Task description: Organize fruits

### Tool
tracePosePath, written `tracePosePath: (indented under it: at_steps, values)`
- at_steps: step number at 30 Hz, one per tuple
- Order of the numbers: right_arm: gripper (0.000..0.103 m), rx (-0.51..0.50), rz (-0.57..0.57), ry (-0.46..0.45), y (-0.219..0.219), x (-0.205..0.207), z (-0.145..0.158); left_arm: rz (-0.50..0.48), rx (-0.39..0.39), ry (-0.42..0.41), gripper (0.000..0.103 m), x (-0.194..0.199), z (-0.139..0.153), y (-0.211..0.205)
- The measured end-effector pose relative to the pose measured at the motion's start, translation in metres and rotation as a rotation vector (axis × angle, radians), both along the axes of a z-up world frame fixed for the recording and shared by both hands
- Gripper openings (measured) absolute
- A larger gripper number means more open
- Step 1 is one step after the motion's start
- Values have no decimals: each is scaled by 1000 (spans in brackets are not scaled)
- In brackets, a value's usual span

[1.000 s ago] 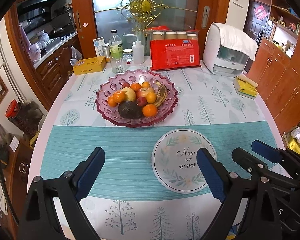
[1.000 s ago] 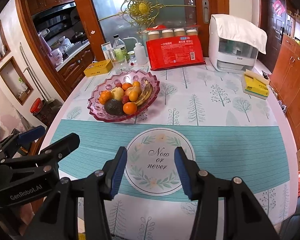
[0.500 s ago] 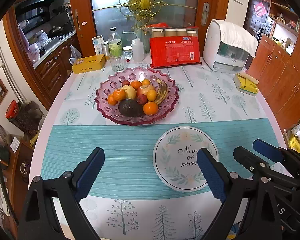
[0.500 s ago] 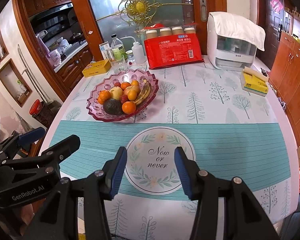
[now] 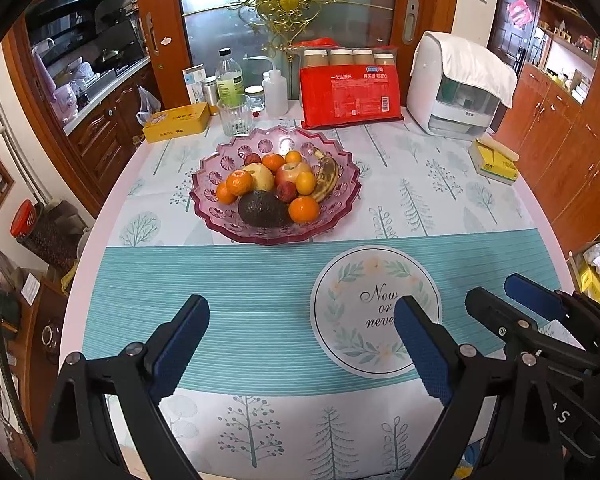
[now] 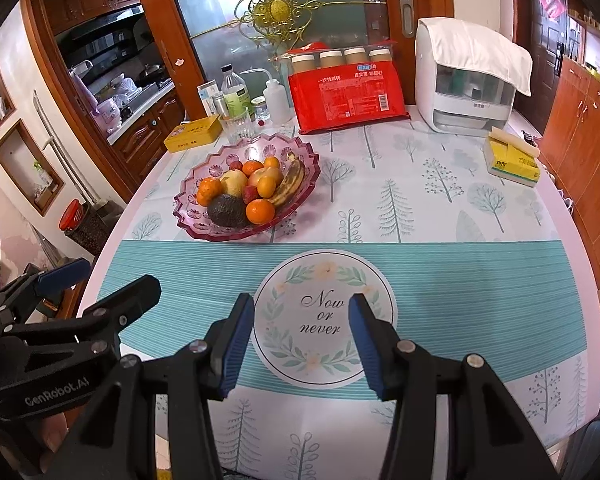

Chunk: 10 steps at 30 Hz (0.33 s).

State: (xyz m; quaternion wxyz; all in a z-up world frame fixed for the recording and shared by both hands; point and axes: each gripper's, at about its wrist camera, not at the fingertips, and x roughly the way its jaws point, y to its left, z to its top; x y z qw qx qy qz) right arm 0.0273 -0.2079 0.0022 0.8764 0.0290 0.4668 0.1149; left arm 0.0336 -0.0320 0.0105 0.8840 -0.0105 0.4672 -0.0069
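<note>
A pink glass fruit bowl [image 5: 220,176] [image 6: 192,188] stands on the table beyond a round "Now or never" mat [image 5: 374,312] [image 6: 324,312]. It holds several oranges, a dark avocado [image 5: 262,210] [image 6: 226,210], an apple [image 5: 290,172], a pear, a spotted banana [image 5: 327,174] [image 6: 290,182] and small red fruits. My left gripper [image 5: 300,330] is wide open and empty above the near teal strip. My right gripper [image 6: 302,320] is open and empty over the mat. Each gripper shows at the edge of the other's view.
At the back stand a red pack of paper cups [image 5: 350,88], a white appliance [image 5: 456,88], a glass [image 5: 234,116], bottles, and a yellow tin [image 5: 176,122]. A yellow box [image 5: 494,158] lies near the right edge. The round table's edge curves close on both sides.
Both grippers have moved slightly forward toward the bowl; the table contents look a little nearer. Both stay open and nothing on the table has moved.
</note>
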Motion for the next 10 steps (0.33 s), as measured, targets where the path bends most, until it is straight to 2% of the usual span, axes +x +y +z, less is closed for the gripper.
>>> tracePosePath:
  at_steps: [10]
  values:
    - [50,6,-37,9,10,-2,-6,-47,16,15,93,6,-3,8]
